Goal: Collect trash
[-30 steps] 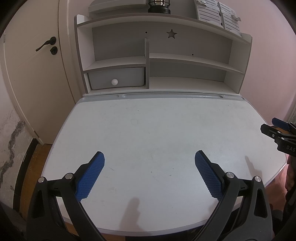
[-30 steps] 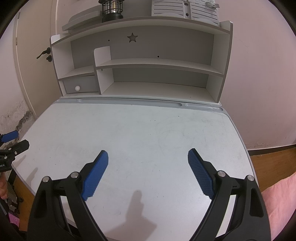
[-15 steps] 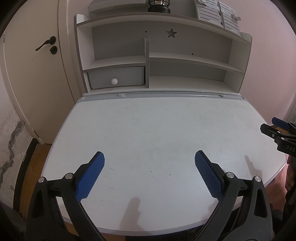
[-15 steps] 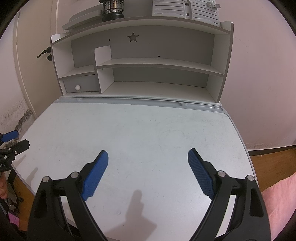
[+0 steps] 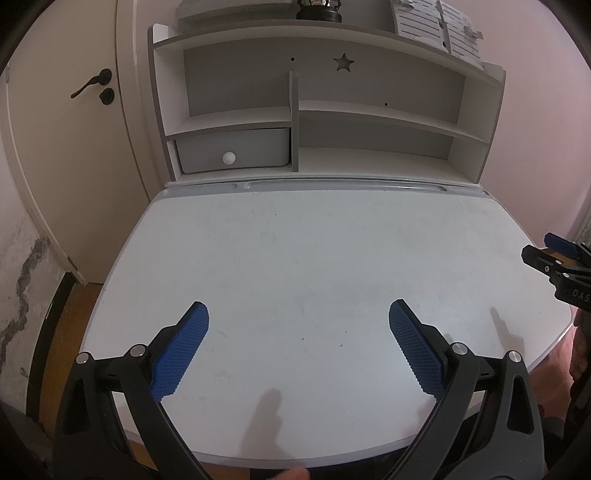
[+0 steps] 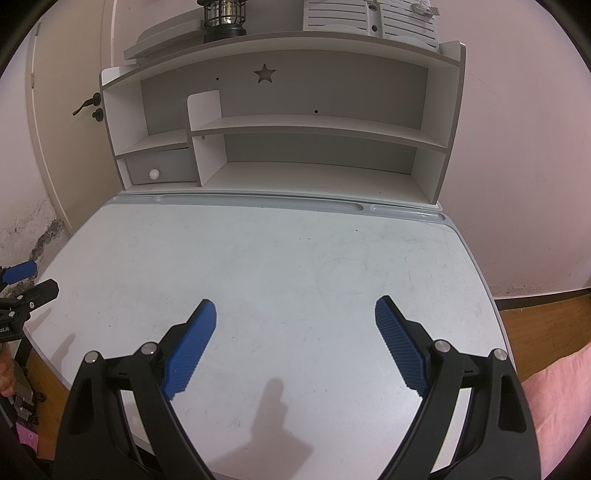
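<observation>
No trash shows in either view. My left gripper (image 5: 298, 312) hangs open over the near part of the white desk (image 5: 314, 251), its blue pads (image 5: 181, 350) wide apart with nothing between them. My right gripper (image 6: 295, 308) is open too, above the near part of the same desk (image 6: 277, 258), and holds nothing. Each gripper peeks into the other's view: the right gripper (image 5: 554, 258) at the desk's right edge, the left gripper (image 6: 22, 288) at the desk's left edge.
A white shelf unit (image 5: 369, 110) with a star cut-out and a small drawer (image 5: 232, 151) stands at the desk's back. A lantern (image 6: 223, 18) sits on top. A door (image 5: 74, 110) is at the left, wooden floor (image 6: 543, 314) at the right.
</observation>
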A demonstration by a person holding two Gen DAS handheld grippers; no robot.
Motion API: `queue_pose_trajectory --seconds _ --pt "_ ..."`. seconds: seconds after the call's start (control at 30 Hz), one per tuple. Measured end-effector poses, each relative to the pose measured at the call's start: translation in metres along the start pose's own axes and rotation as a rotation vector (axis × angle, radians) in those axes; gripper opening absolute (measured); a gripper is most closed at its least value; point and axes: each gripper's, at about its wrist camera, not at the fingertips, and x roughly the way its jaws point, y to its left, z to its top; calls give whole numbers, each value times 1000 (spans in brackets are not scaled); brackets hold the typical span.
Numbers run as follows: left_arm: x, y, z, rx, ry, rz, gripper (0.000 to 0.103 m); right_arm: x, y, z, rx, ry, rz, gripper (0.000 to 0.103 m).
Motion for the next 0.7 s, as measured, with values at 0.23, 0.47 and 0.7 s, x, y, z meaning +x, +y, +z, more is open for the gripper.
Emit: queue_pose_trajectory --seconds 0.23,0.47,0.7 --pt "1 0 0 -4 3 0 95 0 -1 0 -1 2 0 85" --pt "0 -2 -1 11 -11 8 95 1 -2 -2 0 3 -1 85" --pt "3 0 -1 1 10 0 95 2 -4 -4 1 7 -4 85"
